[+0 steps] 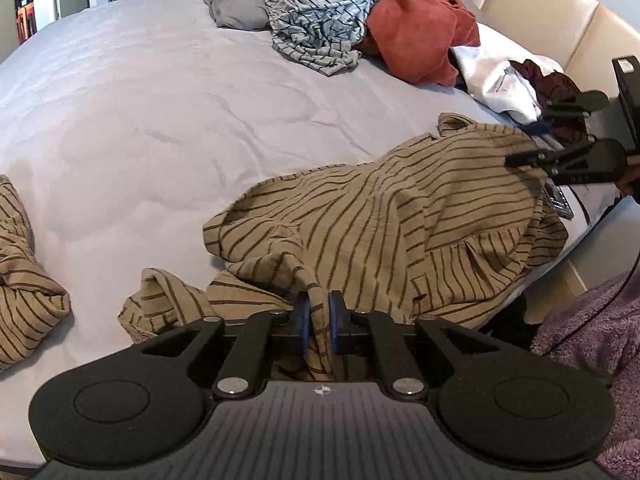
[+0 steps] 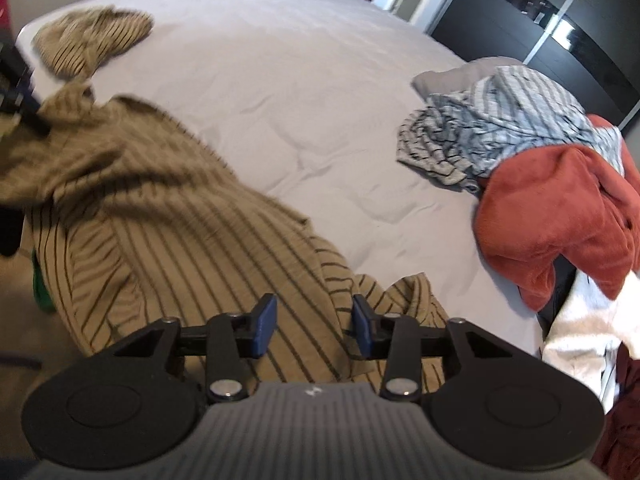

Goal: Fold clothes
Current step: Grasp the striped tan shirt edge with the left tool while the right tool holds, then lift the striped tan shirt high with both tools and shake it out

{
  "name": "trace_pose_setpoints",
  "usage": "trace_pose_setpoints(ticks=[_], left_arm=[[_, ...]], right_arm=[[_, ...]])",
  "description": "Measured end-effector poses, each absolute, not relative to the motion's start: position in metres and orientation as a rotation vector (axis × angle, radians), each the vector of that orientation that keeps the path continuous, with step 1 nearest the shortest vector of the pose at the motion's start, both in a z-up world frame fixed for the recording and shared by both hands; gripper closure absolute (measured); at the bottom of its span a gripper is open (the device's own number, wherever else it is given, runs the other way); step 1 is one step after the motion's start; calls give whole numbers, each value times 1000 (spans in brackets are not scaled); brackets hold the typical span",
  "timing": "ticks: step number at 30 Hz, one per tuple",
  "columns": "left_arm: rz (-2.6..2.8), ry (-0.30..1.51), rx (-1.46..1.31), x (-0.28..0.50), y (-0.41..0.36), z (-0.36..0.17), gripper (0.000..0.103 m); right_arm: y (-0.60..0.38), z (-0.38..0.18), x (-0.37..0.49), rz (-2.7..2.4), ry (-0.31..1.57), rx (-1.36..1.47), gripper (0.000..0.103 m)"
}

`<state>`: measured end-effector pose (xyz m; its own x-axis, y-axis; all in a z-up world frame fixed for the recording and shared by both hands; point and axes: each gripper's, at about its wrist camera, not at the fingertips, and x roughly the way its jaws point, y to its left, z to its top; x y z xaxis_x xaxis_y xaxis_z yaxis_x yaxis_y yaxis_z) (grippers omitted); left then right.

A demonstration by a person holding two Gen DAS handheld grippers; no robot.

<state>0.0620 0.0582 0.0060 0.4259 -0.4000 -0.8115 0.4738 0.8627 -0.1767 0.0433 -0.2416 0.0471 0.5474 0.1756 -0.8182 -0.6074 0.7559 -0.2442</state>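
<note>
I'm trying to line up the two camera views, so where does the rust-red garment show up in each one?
Left wrist: the red garment lies top right of centre, against the grey striped shirt.
Right wrist: it sits at the right edge, mid-height, below that same shirt.
Shared landmark: the tan striped shirt spread across the bed in front of both tools.

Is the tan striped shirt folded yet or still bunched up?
Still bunched up. The shirt lies rumpled in loose ridges on the bed, one fold pinched by the left gripper.
</note>
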Motion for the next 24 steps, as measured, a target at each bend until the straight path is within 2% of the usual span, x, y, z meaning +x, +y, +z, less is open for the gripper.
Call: trace_pose_setpoints(ticks=[3, 8, 18, 21, 24], left_arm=[[-533, 989, 84, 63, 61, 6, 96], [-476, 931, 89, 61, 70, 17, 102], [-412, 785, 72, 42, 95, 49, 103], [-532, 770, 72, 29, 91, 55, 103], [-685, 813, 154, 14, 68, 47, 103]], right_arm=[[-238, 43, 37, 490, 889, -614, 81], [-244, 46, 29, 493, 923, -603, 93], [-259, 98, 11, 204, 715, -580, 98], [-282, 108, 8, 87, 750, -490, 98], [-308, 90, 7, 7, 901, -443, 98]])
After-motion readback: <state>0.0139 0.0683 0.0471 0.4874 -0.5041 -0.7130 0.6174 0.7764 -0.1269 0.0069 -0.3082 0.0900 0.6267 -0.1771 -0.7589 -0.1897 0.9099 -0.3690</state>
